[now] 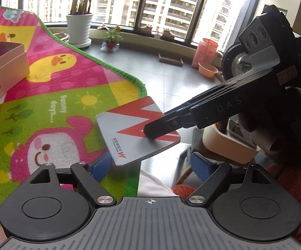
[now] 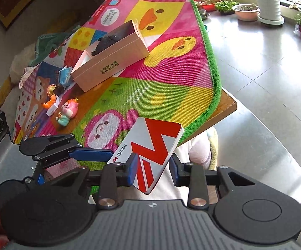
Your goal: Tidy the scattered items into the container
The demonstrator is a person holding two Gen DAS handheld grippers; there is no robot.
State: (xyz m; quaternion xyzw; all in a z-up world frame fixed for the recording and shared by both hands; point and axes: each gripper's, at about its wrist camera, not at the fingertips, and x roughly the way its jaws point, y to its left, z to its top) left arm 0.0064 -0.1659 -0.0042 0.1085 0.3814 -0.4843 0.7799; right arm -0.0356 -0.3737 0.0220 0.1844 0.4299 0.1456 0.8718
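**Sunlit desk, card changing hands**

Bright windows behind, the right gripper [image 2: 153, 170] has its jaws clamped on the red-and-silver card [image 2: 154, 152] past the desk [image 2: 227, 106] edge; the left gripper [image 1: 150, 166] jaws stand apart. Farther off on the play mat [image 2: 171, 66] sits the open box [image 2: 111, 62].

I read strong daylight entering through the windows [image 1: 171, 6], which are overexposed in the left wrist view and put a broad white glare on the floor [image 2: 265, 62] in the right wrist view. Both feeds are sharp at centre and bend straight lines at the edges. The wall [image 2: 15, 31] away from the windows appears dim.
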